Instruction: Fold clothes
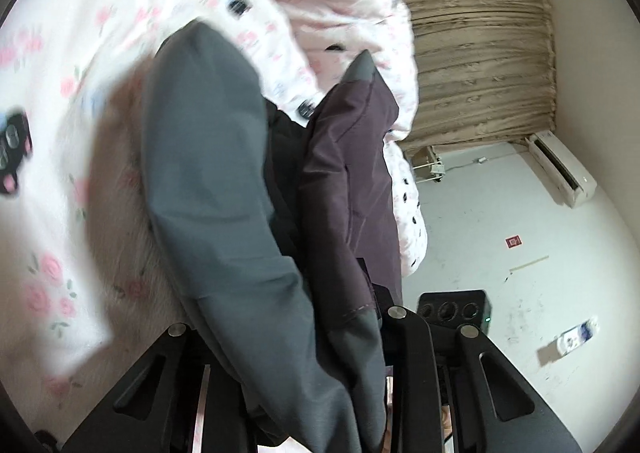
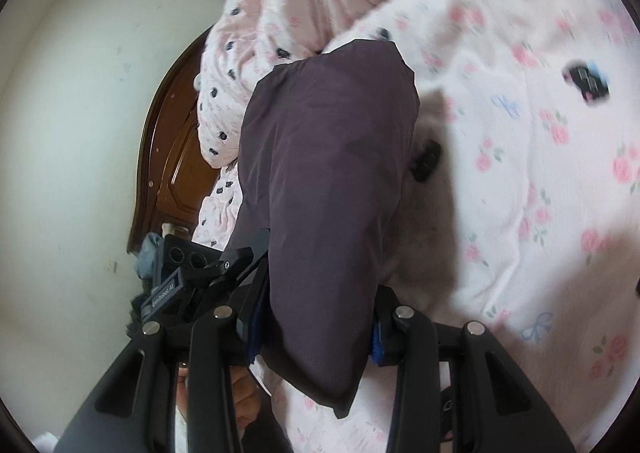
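A dark purple and grey fabric garment (image 2: 332,181) hangs lifted above a bed covered in a white quilt with pink roses (image 2: 540,173). The right gripper (image 2: 312,337) has its jaws clamped on the purple cloth. The left gripper (image 1: 320,333) likewise grips the grey fabric (image 1: 212,173).

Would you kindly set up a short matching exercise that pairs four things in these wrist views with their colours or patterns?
Things:
1. garment held in the right gripper
2. curtain
3. headboard
4. bedding

Descriptions:
a. dark brown wood
b. white with pink roses
c. beige, pleated
d. dark purple-grey fabric

Pairs: 1-d, 2-c, 3-a, 4-b
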